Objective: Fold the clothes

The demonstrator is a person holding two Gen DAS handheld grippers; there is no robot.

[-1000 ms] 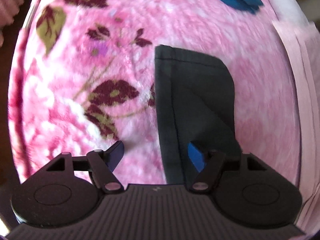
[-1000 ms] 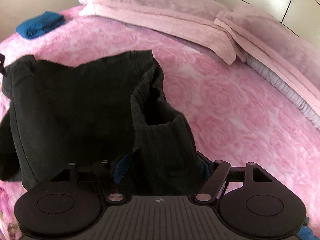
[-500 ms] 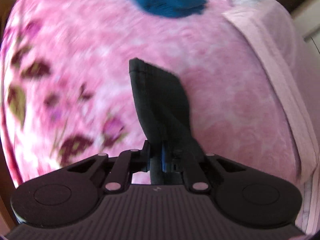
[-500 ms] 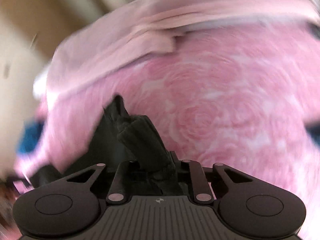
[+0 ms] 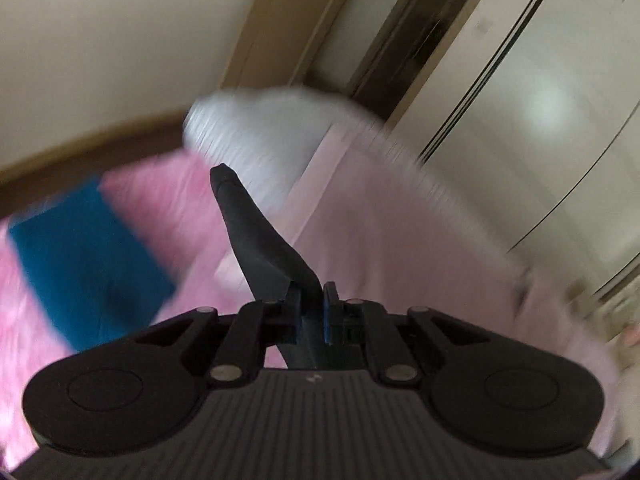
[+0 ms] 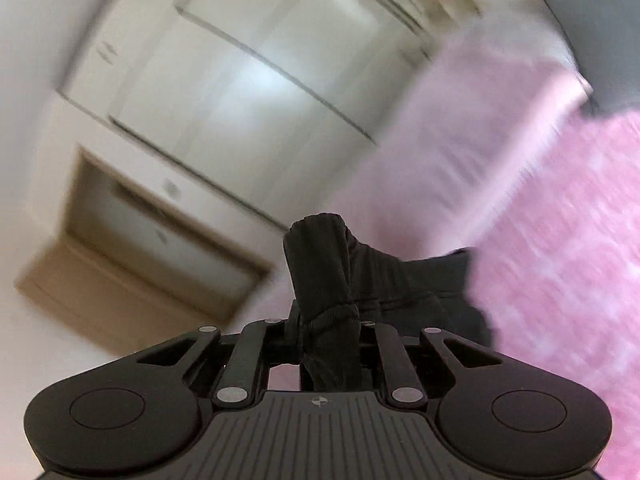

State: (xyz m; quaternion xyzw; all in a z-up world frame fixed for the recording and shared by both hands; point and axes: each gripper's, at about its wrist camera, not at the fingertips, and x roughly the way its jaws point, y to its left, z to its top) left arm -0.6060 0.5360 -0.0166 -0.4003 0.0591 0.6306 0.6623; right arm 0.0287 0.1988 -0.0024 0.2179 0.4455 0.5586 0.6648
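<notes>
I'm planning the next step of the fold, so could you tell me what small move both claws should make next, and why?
Probably bring both claws down toward the pink blanket to lay the garment flat. The left claw and right claw are each shut on the black garment, and both cameras point at the wardrobe, so the cloth seems lifted.

Left wrist view: the folded towel (image 5: 86, 256) lies on the blanket (image 5: 160, 184) at about 9 o'clock from the left gripper (image 5: 310, 312), the pillow (image 5: 260, 132) sits behind it around 11, and the wardrobe (image 5: 540, 100) is off at 1-2. The garment (image 5: 260, 236) sticks up out of the pinched fingers toward 12. Right wrist view: the wardrobe fills 11-12, the blanket lies at 3 from the right gripper (image 6: 330, 336).
</notes>
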